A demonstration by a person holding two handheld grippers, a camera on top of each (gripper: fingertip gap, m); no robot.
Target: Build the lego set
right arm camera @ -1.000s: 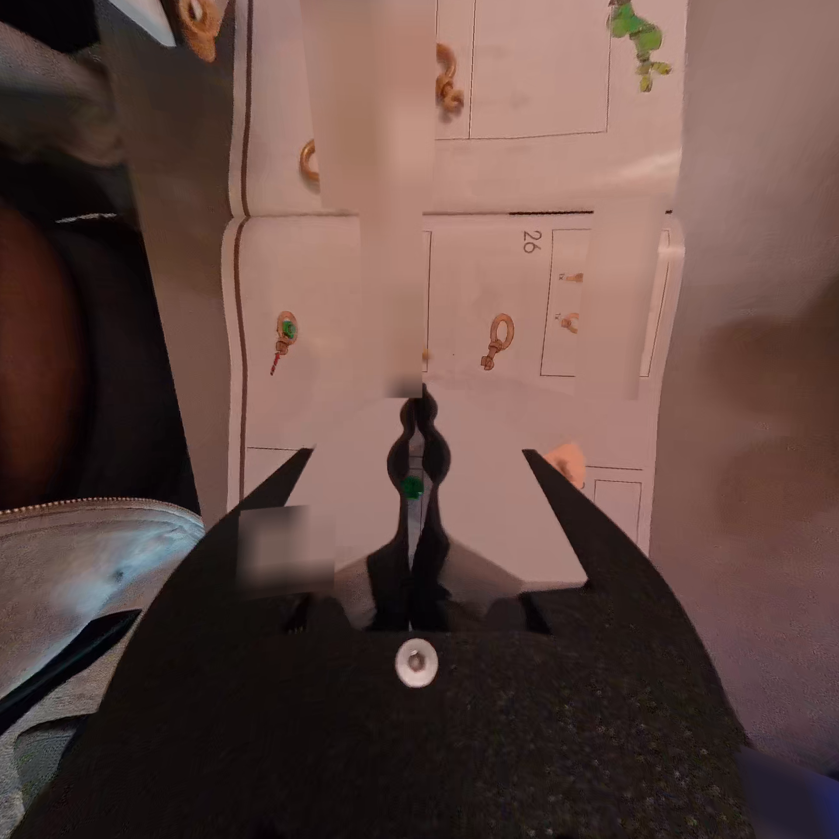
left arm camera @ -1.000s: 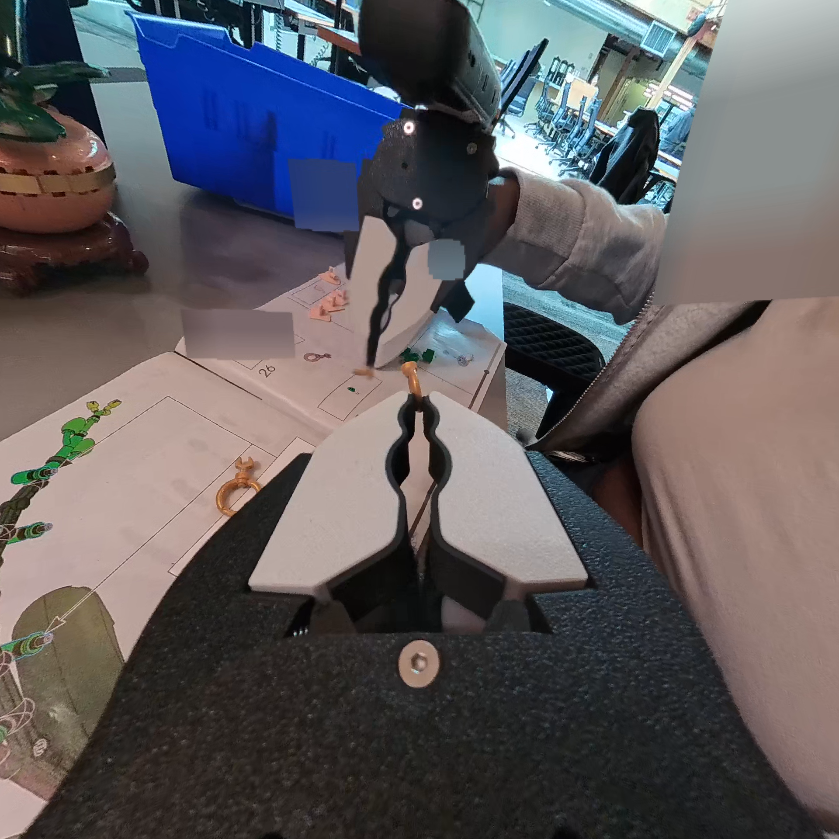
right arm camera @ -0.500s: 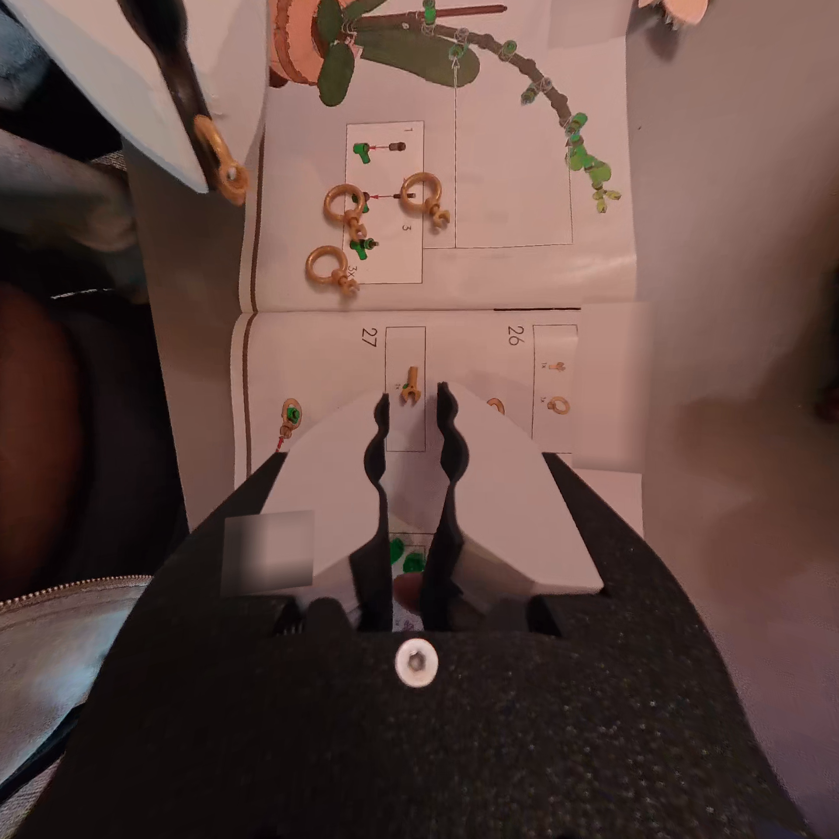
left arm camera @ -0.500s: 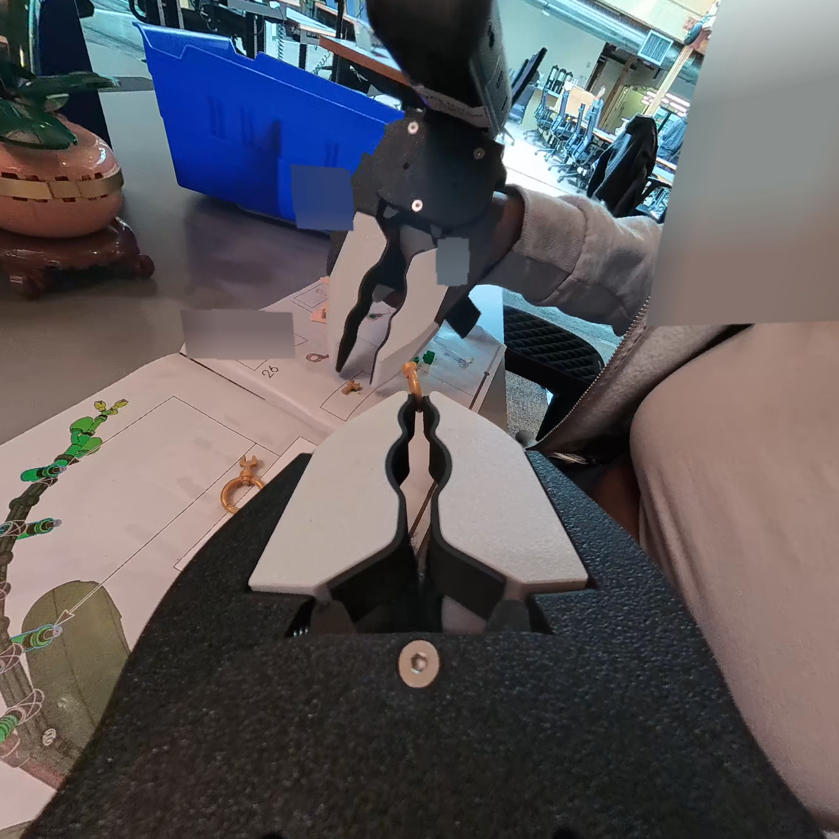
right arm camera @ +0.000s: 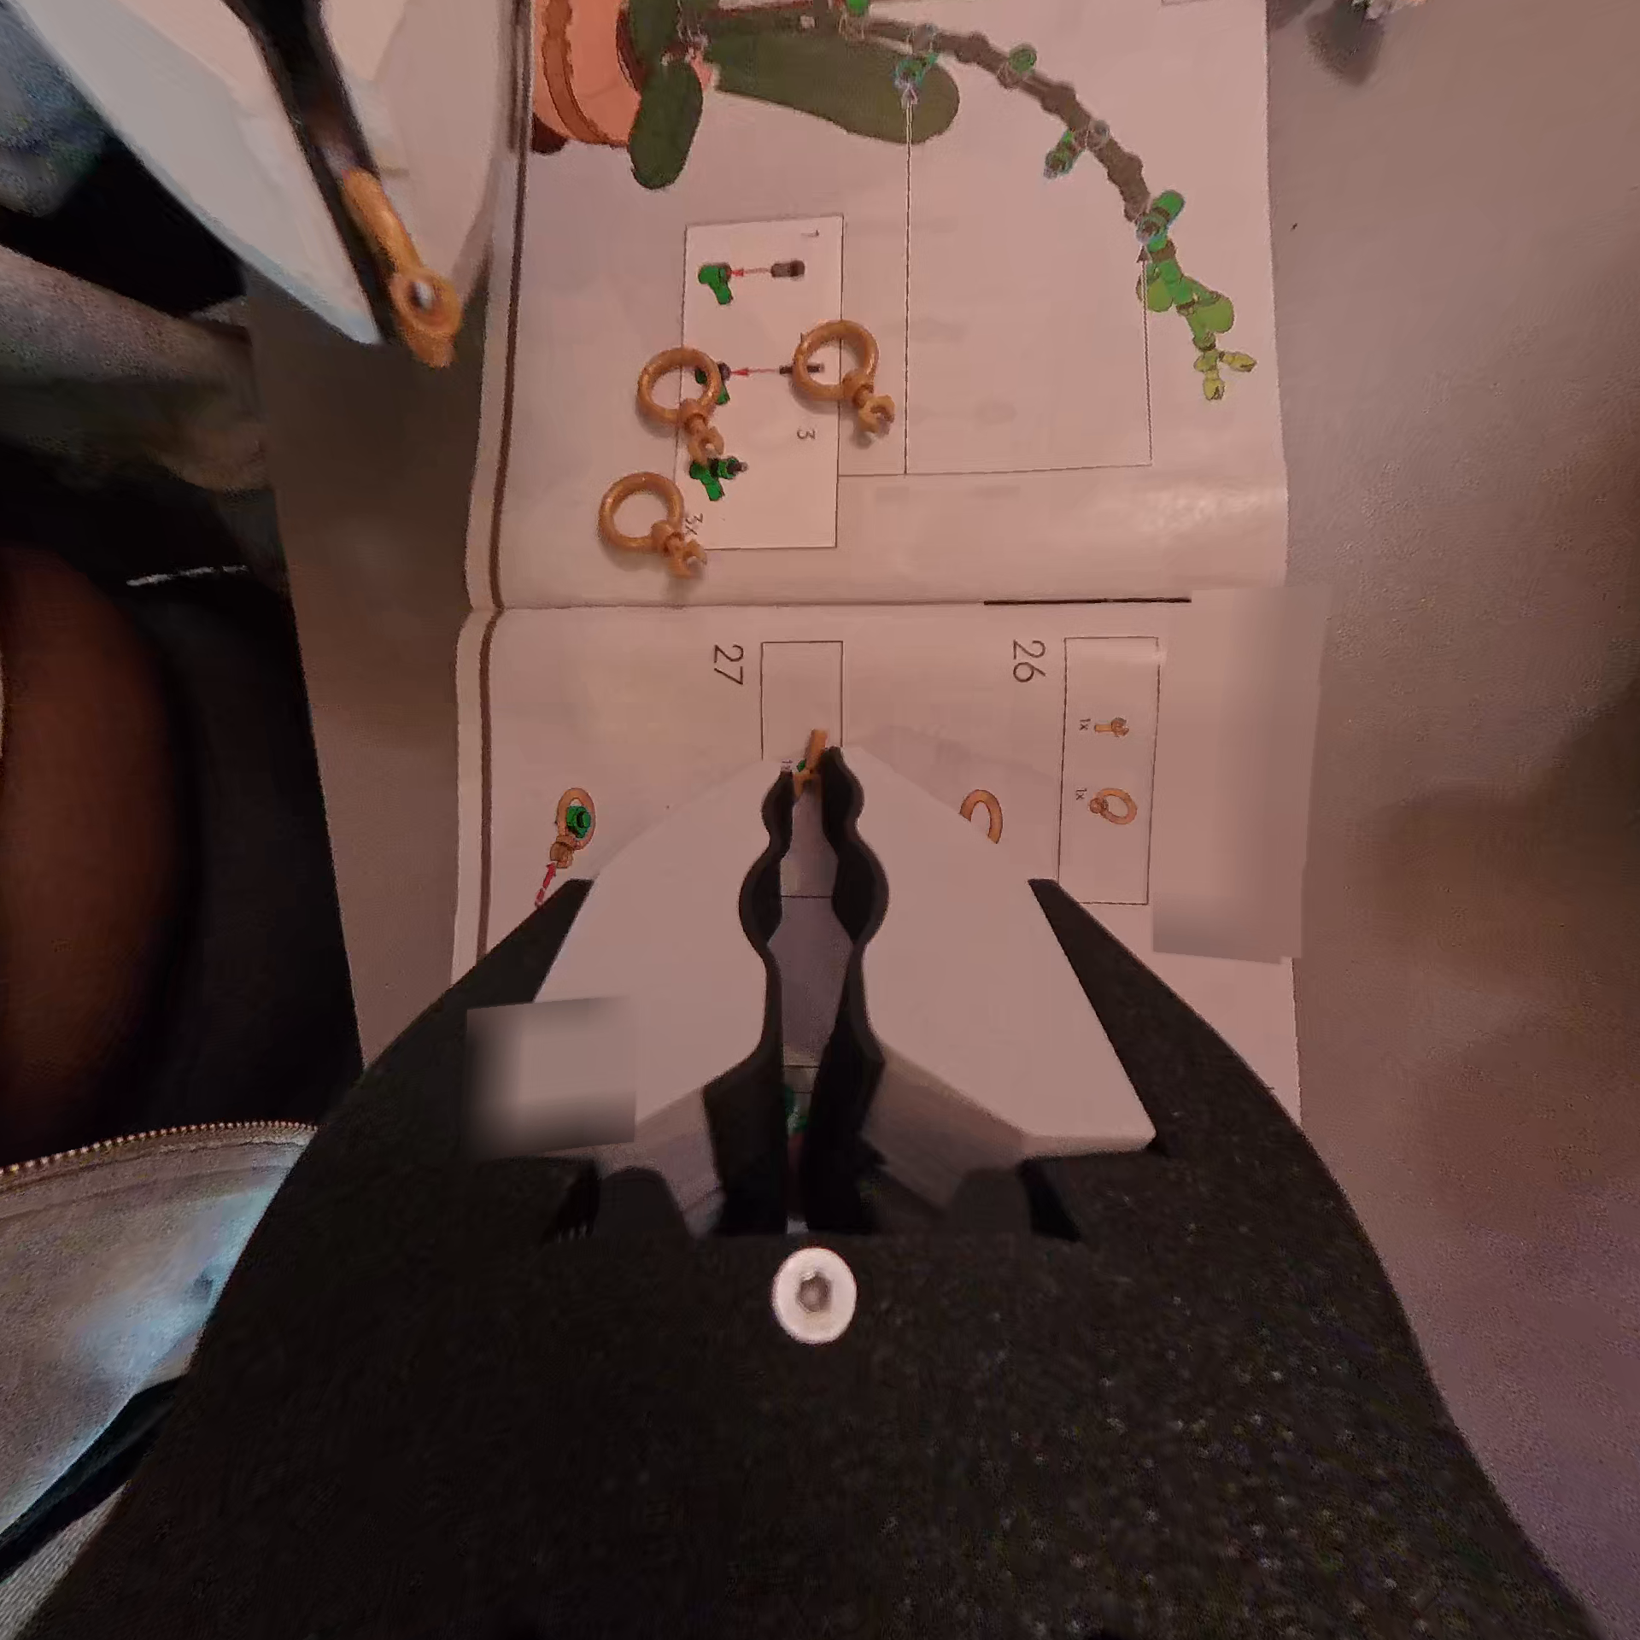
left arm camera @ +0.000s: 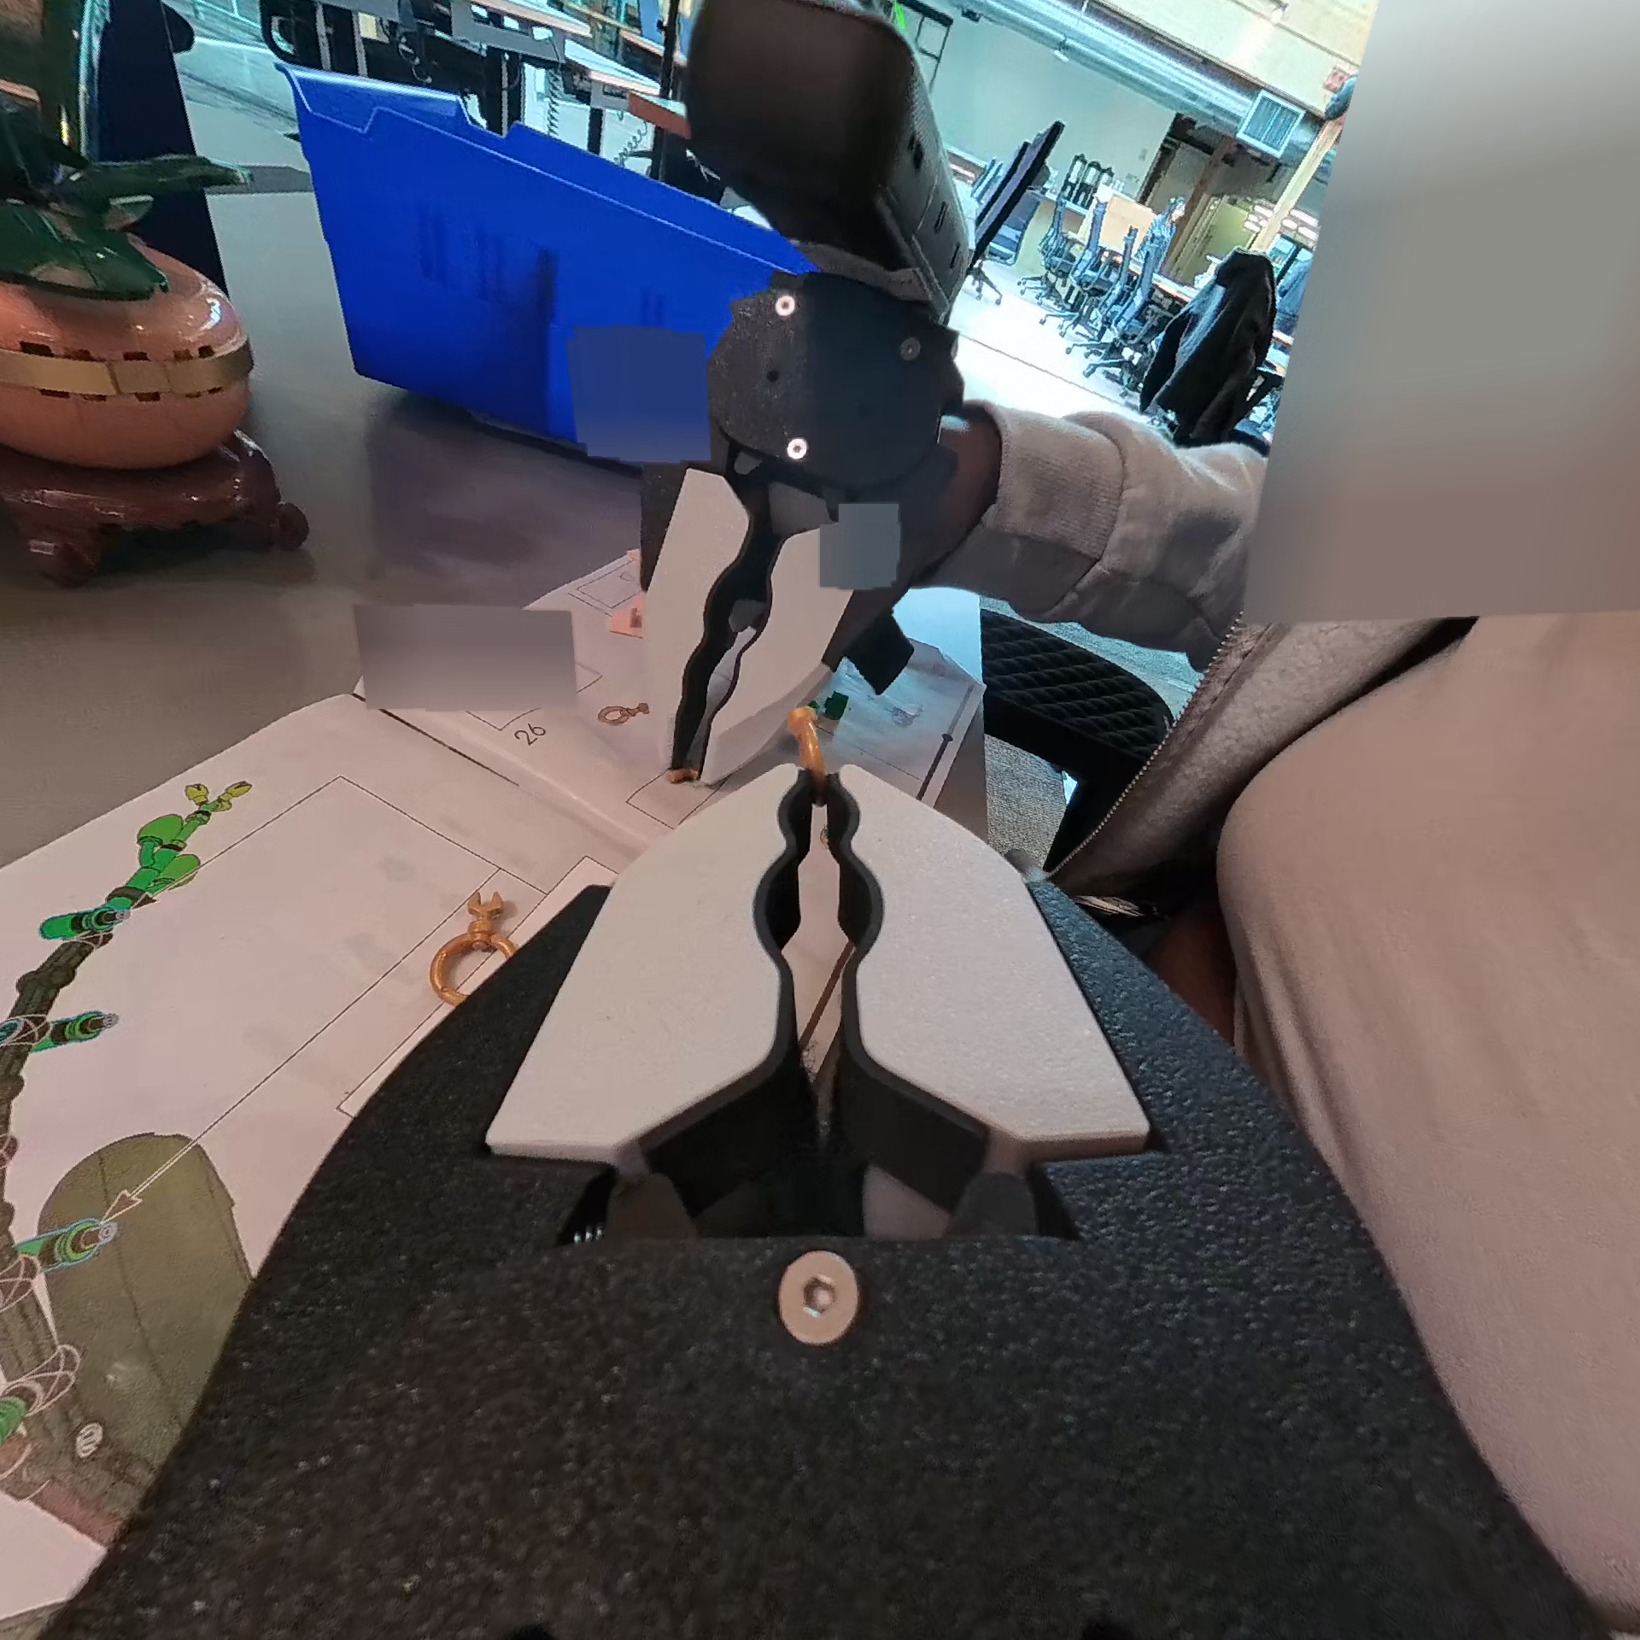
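My left gripper (left arm camera: 809, 781) is shut on a gold ring piece (left arm camera: 803, 732) that sticks out past its tips, held above the open instruction booklet (left arm camera: 293, 852). It shows at the top left of the right wrist view, with the ring piece (right arm camera: 417, 297). My right gripper (right arm camera: 809, 765) points down at the booklet (right arm camera: 1021, 532). It is shut on a small gold clip piece (right arm camera: 815, 744) at the page. In the left wrist view its tips (left arm camera: 688, 770) touch the page just ahead of my left gripper.
Three loose gold ring pieces (right arm camera: 670, 382) lie on the booklet's far page; one shows in the left wrist view (left arm camera: 461, 963). Green pieces (left arm camera: 832, 705) lie near the table edge. A blue bin (left arm camera: 497, 293) and a pink pot model (left arm camera: 115, 364) stand behind. A person's torso (left arm camera: 1420, 1021) is at the right.
My right gripper was shut low on the page, then lifted and opened, and has now closed on the small gold clip piece. My left gripper has kept still with its ring piece.
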